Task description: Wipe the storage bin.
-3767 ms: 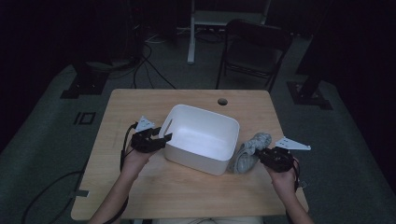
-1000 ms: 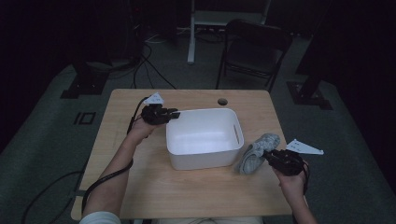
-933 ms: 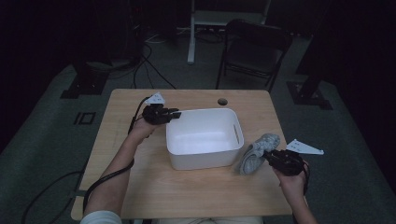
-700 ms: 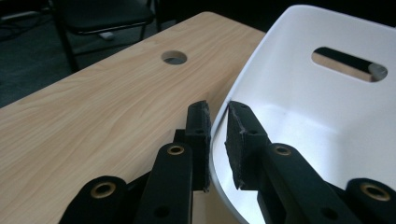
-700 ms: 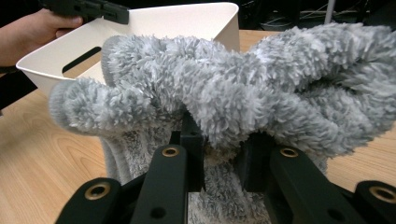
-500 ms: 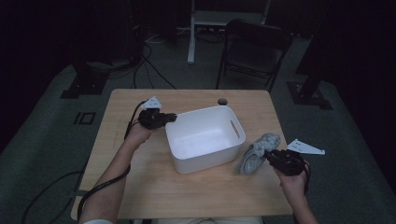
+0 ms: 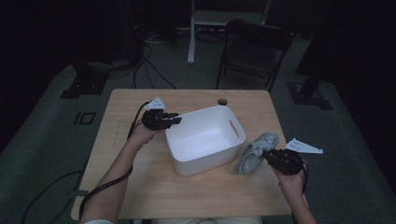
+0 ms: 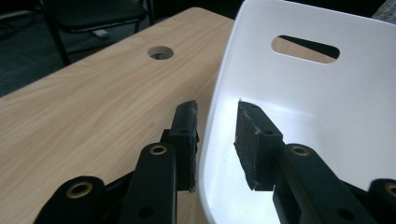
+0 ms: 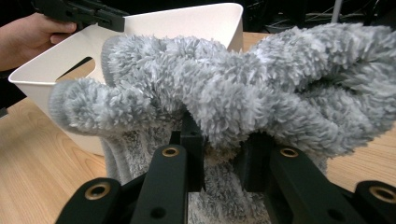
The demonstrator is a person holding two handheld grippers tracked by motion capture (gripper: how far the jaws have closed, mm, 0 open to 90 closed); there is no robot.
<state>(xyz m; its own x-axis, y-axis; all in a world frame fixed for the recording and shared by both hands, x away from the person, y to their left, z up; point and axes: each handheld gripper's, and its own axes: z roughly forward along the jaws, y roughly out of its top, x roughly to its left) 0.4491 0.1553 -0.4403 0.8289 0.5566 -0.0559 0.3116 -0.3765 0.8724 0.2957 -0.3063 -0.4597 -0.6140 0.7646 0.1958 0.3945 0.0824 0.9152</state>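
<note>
between right tool (image 9: 219, 154) pads, grey towel (image 9: 243, 93)

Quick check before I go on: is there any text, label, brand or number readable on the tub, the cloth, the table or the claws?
None can be read.
White plastic tub with handle slot: plain walls, no label.
Fluffy grey cloth: no tag seen.
Light wooden table: bare grain, round cable hole.
Left claw and right claw: black jaws, no markings.
Square mark on the floor: a shape, no letters.
</note>
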